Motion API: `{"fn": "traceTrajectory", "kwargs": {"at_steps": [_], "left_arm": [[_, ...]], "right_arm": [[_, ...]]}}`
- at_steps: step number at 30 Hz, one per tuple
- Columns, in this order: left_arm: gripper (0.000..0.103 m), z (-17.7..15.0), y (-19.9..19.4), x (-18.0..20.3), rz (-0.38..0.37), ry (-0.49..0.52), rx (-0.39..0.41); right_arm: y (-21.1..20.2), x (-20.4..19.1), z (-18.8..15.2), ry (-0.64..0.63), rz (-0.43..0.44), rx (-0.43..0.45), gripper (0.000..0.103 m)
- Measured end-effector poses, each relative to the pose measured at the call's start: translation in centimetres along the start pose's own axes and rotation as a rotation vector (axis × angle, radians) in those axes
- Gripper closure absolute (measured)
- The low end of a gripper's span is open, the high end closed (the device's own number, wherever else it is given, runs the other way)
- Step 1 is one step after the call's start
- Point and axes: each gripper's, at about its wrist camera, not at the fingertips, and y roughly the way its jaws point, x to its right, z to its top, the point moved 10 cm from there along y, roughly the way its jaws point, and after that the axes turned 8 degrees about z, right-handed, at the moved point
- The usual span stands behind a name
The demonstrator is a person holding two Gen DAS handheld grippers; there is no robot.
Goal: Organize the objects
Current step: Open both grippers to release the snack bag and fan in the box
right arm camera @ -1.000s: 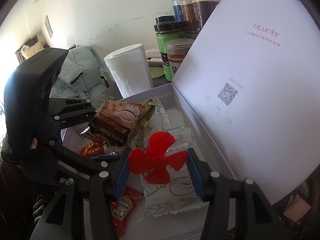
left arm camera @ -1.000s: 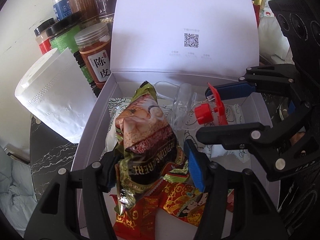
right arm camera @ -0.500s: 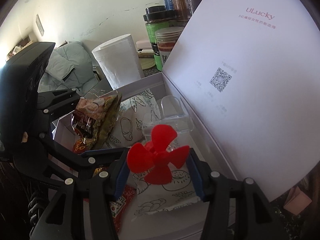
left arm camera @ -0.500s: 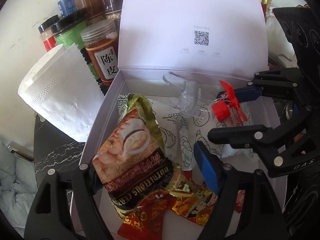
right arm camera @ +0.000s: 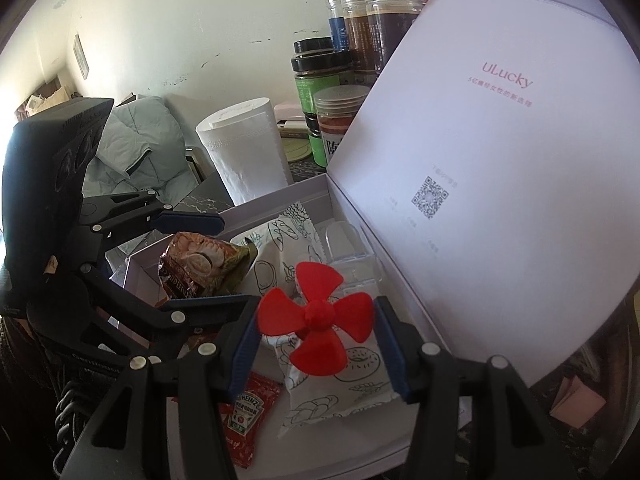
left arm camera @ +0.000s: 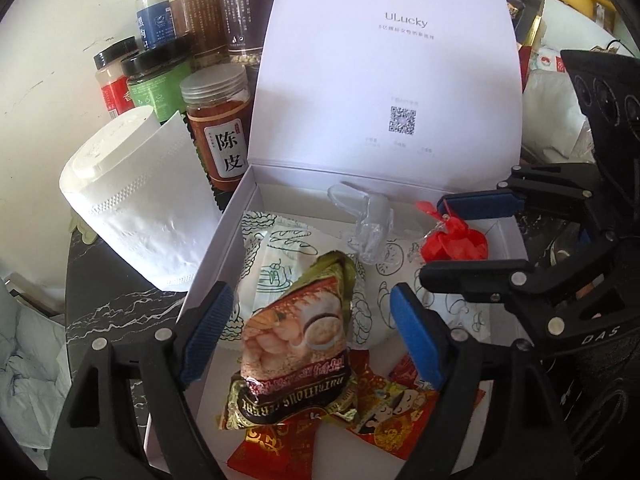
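A white gift box [left arm camera: 224, 240] stands open with its lid [left arm camera: 384, 80] upright. My left gripper [left arm camera: 308, 328] is open over the box's near left part, above a cereal packet [left arm camera: 300, 352] that lies loose on red sachets [left arm camera: 384, 420]. My right gripper [right arm camera: 316, 340] is shut on a red propeller [right arm camera: 316, 316] and holds it over the box's right side; the propeller also shows in the left wrist view [left arm camera: 452, 240]. White printed snack packets [right arm camera: 340, 384], a clear plastic piece [left arm camera: 368, 224] and a ketchup sachet [right arm camera: 248, 412] lie in the box.
A paper roll [left arm camera: 132, 200] stands left of the box on the dark marble table [left arm camera: 112, 312]. Several jars [left arm camera: 216, 128] stand behind it against the wall. Clutter lies to the right of the box [left arm camera: 556, 120]. Grey bedding [right arm camera: 132, 148] shows at far left.
My left gripper has opened and let go of the cereal packet, which now lies in the box. The gripper has drawn back. My right gripper still holds the propeller, slightly further into the box.
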Motion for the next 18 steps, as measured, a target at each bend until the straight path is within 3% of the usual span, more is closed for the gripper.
{"fn": "traceTrajectory", "kwargs": {"at_steps": [3, 11, 18], "left_arm": [[0.03, -0.1, 0.1, 0.3, -0.004, 0.009, -0.007], [0.03, -0.1, 0.4, 0.0, 0.033, 0.028, -0.011], [0.018, 0.4, -0.1, -0.9, 0.074, 0.024, 0.005]], "right_arm": [[0.1, 0.1, -0.1, 0.001, -0.003, -0.009, 0.046], [0.6, 0.5, -0.5, 0.021, -0.016, -0.034, 0.035], [-0.7, -0.1, 0.2, 0.034, -0.027, 0.015, 0.027]]}}
